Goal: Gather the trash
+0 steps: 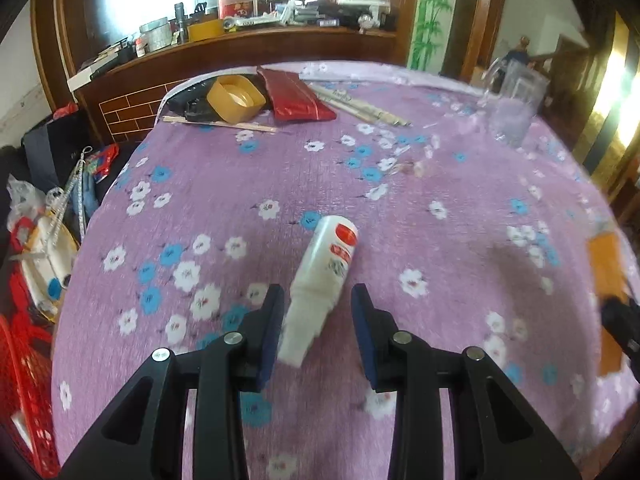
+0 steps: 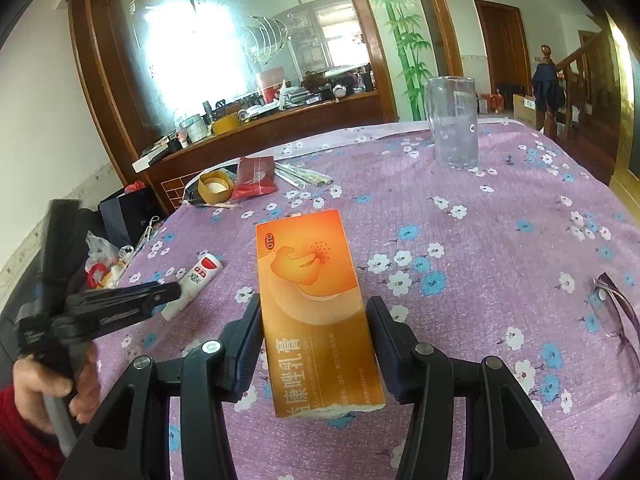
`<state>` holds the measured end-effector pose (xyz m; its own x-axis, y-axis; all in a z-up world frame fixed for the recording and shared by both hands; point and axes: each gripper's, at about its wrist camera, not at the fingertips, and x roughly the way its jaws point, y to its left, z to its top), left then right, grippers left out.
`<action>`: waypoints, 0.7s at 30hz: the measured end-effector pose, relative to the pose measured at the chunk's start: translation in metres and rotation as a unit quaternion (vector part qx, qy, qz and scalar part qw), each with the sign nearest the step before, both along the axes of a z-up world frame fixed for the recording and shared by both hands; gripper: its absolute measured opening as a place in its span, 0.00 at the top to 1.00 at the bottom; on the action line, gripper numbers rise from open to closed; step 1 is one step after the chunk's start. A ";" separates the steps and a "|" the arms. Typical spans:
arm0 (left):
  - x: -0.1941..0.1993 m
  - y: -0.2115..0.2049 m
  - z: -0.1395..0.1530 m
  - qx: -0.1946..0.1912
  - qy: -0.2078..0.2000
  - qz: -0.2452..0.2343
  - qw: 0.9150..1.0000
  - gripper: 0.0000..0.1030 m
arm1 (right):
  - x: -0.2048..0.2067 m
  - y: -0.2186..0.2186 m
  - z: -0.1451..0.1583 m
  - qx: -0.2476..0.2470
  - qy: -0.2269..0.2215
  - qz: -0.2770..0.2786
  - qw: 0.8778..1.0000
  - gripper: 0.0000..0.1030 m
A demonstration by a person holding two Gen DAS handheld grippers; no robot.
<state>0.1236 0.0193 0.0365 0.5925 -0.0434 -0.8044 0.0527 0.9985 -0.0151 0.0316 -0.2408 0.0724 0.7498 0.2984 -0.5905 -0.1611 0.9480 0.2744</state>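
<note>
Purple floral tablecloth point(image 1: 280, 184); wooden mirrored sideboard point(image 1: 248, 52).

You face a table draped in a purple floral cloth point(image 2: 500, 240). At 12 o'clock beyond it stands a dark wooden sideboard point(image 2: 256, 132), its ledge crowded with small clutter, backed by a large etched glass panel point(image 2: 240, 40) in a wooden frame. Strong daylight glares through that panel at 11 o'clock. A painted green bamboo strip point(image 2: 404, 36) runs up the frame's right side. At 1 o'clock you see a brown wooden door point(image 2: 506, 44) in a white wall; at 2 o'clock, a wooden stair railing point(image 2: 576, 64). A white wall point(image 2: 36, 120) fills 9 o'clock.
</note>
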 end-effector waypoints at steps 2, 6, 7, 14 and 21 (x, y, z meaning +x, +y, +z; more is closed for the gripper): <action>0.012 -0.001 -0.007 0.002 0.014 0.004 1.000 0.68 | -0.001 -0.002 0.000 0.004 0.001 0.001 1.000 0.46; 0.023 0.004 -0.012 -0.013 0.022 0.009 1.000 0.69 | -0.002 0.000 0.000 0.004 0.001 0.008 1.000 0.46; 0.025 0.005 -0.012 -0.017 0.022 0.008 1.000 0.69 | -0.002 0.002 0.000 0.003 0.001 0.011 1.000 0.46; 0.038 0.005 -0.023 -0.026 0.029 0.006 0.999 0.70 | -0.004 0.009 -0.001 -0.008 -0.002 0.019 1.000 0.46; 0.015 0.009 -0.013 -0.019 -0.011 0.028 0.999 0.72 | -0.003 0.010 -0.002 -0.012 0.000 0.016 1.000 0.46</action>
